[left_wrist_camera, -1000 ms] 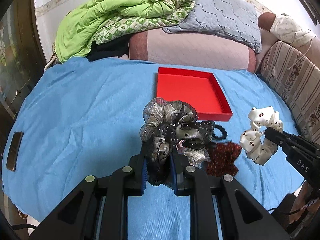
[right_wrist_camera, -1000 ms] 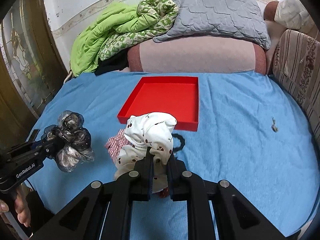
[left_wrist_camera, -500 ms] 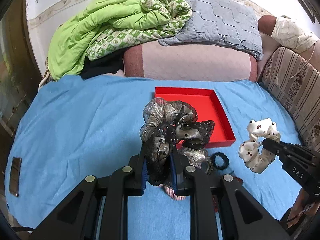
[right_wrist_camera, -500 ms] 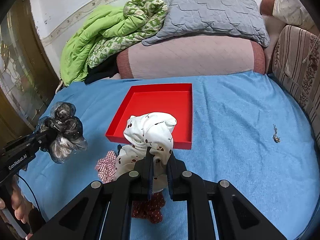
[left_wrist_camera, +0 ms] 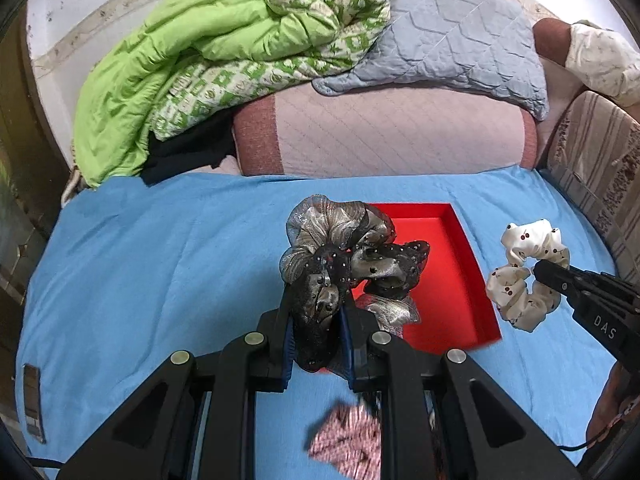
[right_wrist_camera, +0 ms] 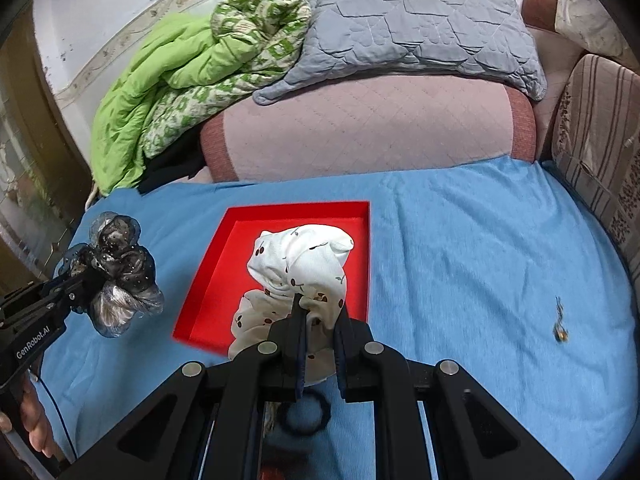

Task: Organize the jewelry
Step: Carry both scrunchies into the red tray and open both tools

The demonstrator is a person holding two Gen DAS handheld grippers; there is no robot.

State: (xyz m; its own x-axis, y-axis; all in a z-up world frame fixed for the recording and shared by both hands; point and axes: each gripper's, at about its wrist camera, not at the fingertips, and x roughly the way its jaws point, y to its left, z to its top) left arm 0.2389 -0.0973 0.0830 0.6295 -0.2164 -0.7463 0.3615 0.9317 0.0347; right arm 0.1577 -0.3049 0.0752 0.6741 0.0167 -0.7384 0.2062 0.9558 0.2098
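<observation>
My left gripper (left_wrist_camera: pixel 318 320) is shut on a black and silver organza scrunchie (left_wrist_camera: pixel 344 252), held above the near left part of the red tray (left_wrist_camera: pixel 460 276). My right gripper (right_wrist_camera: pixel 318 320) is shut on a white cherry-print scrunchie (right_wrist_camera: pixel 308 272), held over the red tray (right_wrist_camera: pixel 224 256). In the left wrist view the white scrunchie (left_wrist_camera: pixel 528 276) hangs right of the tray. In the right wrist view the dark scrunchie (right_wrist_camera: pixel 120 276) hangs left of it. On the blue sheet below lie a pink checked scrunchie (left_wrist_camera: pixel 346 444) and a thin black hair tie (right_wrist_camera: pixel 304 416).
A small gold trinket (right_wrist_camera: pixel 560 320) lies on the blue sheet (right_wrist_camera: pixel 480 260) to the right. A pink bolster (left_wrist_camera: pixel 380 132), grey quilted pillow (left_wrist_camera: pixel 448 32) and green quilt (left_wrist_camera: pixel 192 64) are piled behind. A striped cushion (right_wrist_camera: pixel 600 128) lines the right edge. A dark phone (left_wrist_camera: pixel 32 400) lies far left.
Both grippers have carried their scrunchies forward, from above the loose pile to over the red tray. The pink and black ties on the sheet now sit beneath and behind the fingers.
</observation>
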